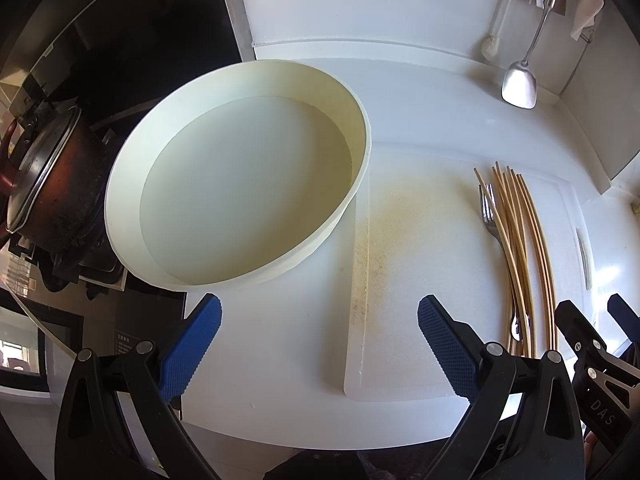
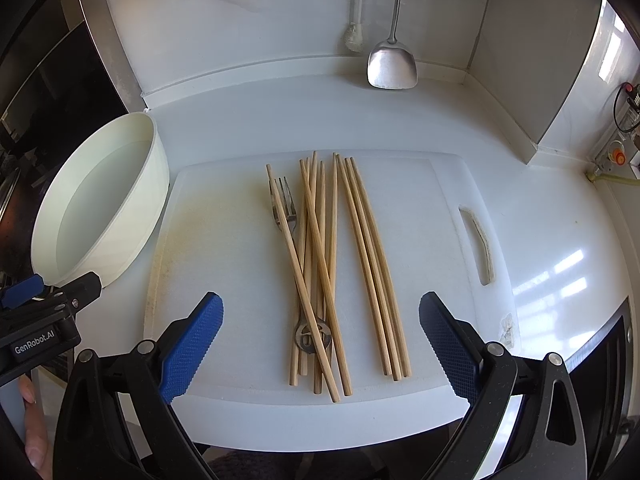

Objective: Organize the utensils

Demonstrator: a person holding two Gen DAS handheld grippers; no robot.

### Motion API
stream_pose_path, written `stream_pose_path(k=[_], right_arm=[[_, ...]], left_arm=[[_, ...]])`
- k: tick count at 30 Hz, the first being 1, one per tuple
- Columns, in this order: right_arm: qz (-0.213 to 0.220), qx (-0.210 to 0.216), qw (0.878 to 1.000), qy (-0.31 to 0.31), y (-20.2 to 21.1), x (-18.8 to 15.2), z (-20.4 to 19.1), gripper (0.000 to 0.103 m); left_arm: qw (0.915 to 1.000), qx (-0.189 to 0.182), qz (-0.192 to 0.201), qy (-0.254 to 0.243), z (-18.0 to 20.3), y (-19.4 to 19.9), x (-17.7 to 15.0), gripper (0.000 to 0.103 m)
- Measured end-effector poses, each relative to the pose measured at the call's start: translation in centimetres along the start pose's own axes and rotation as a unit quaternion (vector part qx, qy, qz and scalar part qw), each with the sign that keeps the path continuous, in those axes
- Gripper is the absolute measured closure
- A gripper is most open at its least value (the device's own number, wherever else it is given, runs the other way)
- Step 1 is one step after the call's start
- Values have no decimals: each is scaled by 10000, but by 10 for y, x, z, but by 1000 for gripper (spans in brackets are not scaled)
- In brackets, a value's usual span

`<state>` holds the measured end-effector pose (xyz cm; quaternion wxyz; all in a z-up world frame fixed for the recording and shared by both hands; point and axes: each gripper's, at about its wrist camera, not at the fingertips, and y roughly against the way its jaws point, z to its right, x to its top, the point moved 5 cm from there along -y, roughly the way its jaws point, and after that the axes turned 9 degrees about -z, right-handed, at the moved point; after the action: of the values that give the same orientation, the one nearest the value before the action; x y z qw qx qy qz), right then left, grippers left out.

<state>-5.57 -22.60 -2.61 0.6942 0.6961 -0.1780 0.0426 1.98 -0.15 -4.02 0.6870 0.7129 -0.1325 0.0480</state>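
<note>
Right wrist: white counter (image 2: 256,116), cutting board (image 2: 224,240).

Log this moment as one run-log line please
left gripper: open, empty | right gripper: open, empty | chopsticks, fork: on cutting board | bowl: empty

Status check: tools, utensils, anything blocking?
Left tool open, right tool open, both empty. Chopsticks and fork loose on cutting board. Chopsticks overlie fork.

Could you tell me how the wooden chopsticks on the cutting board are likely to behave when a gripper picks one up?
The chopsticks look thin, so probably light and stiff. Several cross over the fork, so lifting one may drag its neighbours. On the smooth cutting board, they could roll or slide aside.
</note>
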Motion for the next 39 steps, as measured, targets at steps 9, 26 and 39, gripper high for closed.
stream_pose_path(k=[9,26,39], right_arm=[[-2,2,10000,6,0,1,0,9],[2,-2,10000,8,-1,0,1,9],[16,2,10000,6,1,1,-2,9]], left_arm=[[10000,-6,5,4,-1,1,0,6],[10000,-17,-1,11,-3,0,-1,6],[10000,-21,6,33,-8,-1,-1,6]])
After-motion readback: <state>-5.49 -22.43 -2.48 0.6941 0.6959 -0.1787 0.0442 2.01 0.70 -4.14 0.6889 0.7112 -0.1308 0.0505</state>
